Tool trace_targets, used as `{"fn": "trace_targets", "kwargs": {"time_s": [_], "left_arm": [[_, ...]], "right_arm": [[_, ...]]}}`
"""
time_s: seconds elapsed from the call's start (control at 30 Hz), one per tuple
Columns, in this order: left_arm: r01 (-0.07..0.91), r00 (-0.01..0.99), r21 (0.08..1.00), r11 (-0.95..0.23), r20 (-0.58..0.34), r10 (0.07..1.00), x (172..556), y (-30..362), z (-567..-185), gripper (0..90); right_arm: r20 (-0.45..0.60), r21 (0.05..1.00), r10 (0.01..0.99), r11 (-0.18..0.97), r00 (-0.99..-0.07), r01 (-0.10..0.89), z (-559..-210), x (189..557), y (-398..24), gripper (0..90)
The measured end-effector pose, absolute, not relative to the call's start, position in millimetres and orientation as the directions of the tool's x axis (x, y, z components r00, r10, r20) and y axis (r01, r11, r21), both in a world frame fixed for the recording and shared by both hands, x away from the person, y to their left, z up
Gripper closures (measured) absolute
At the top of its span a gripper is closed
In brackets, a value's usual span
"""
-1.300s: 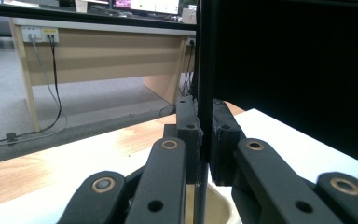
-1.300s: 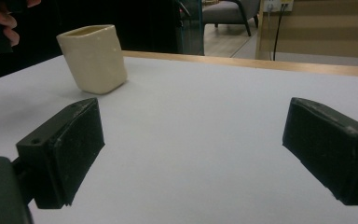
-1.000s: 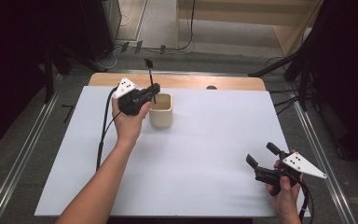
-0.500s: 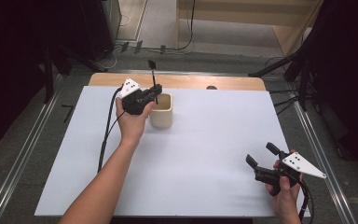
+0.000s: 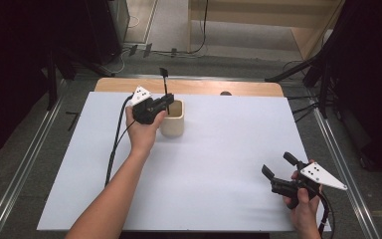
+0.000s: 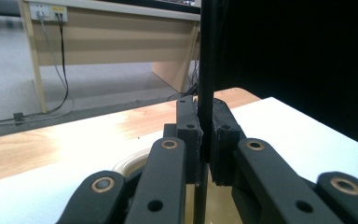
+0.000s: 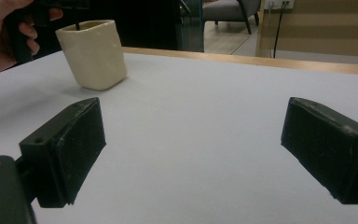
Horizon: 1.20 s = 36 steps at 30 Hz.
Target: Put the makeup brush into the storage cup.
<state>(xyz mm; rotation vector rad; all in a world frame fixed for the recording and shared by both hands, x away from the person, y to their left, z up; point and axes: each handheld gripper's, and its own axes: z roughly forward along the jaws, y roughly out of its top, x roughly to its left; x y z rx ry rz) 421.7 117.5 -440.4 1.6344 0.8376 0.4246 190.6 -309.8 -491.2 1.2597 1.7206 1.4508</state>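
A cream cup (image 5: 173, 122) stands on the white table (image 5: 219, 139) at the far left. Over its rim my left gripper (image 5: 168, 101) is shut on a thin black utensil (image 5: 165, 82), which stands upright with its lower end inside the cup. In the left gripper view the pads (image 6: 189, 126) clamp the black utensil's stem (image 6: 207, 70) just above the cup's rim (image 6: 128, 163). My right gripper (image 5: 277, 164) rests open near the front right edge, with nothing between its pads (image 7: 70, 149). It faces the cup (image 7: 93, 53) across bare table.
A wooden strip (image 5: 238, 88) runs along the table's far edge, with a small dark thing (image 5: 225, 93) on it. Metal rails (image 5: 340, 164) flank both sides. The left gripper's cable (image 5: 115, 144) trails down beside the forearm.
The left gripper and the black utensil have shifted very slightly to the right over the cup. The right gripper has stayed still.
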Motion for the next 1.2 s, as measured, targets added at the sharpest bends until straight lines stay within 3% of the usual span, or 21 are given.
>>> {"fn": "trace_targets", "kwargs": {"time_s": [1.0,1.07,1.2], "left_arm": [[0.339,0.685,0.934,-0.115,-0.161,0.71,422.7,119.8,-448.3,83.8],[0.349,0.687,0.929,-0.12,-0.167,0.707,421.9,120.0,-447.8,79.9],[0.369,0.69,0.922,-0.119,-0.185,0.7,420.7,122.7,-446.3,60.3]], "right_arm": [[0.151,0.951,0.903,-0.022,-0.403,0.307,-491.8,191.2,-309.2,6.8],[0.151,0.951,0.902,-0.022,-0.403,0.308,-491.9,191.2,-309.1,6.8],[0.147,0.952,0.902,-0.018,-0.405,0.306,-492.2,191.8,-309.2,6.8]]}}
